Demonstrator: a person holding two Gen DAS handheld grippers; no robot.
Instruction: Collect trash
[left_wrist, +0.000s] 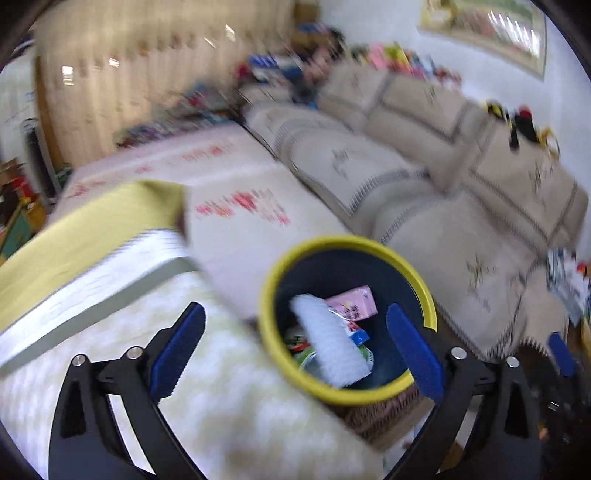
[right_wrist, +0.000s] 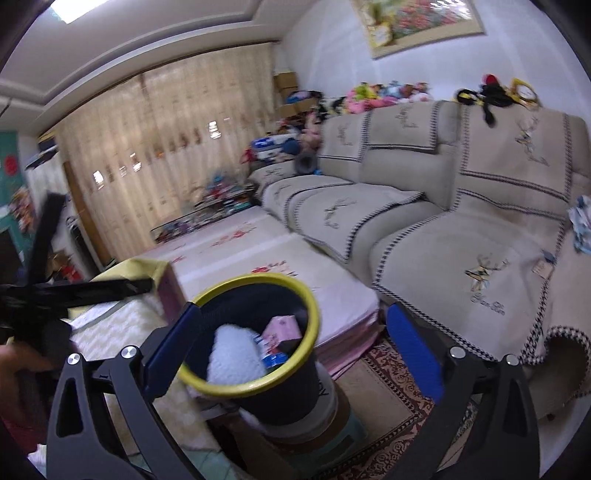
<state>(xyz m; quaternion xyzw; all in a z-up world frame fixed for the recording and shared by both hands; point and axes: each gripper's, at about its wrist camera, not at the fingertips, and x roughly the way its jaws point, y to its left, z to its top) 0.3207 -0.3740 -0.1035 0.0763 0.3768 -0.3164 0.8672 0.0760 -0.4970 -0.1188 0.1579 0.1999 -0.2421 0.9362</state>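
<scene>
Hand-held grippers agape above bin

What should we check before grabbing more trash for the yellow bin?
1. Left gripper empty: ok, its jaws stand wide apart with nothing between them.
2. Right gripper empty: ok, open too, holding nothing.
3. Bin upright: ok, it stands on a stack beside the table.
4. Room left in the bin: ok, the white fluffy roll and pink carton sit below the rim.
5. Trash left on the sofa: not ok, a crumpled paper lies at its right end.
6. Trash left on the table: cannot tell, the left view is blurred.
</scene>
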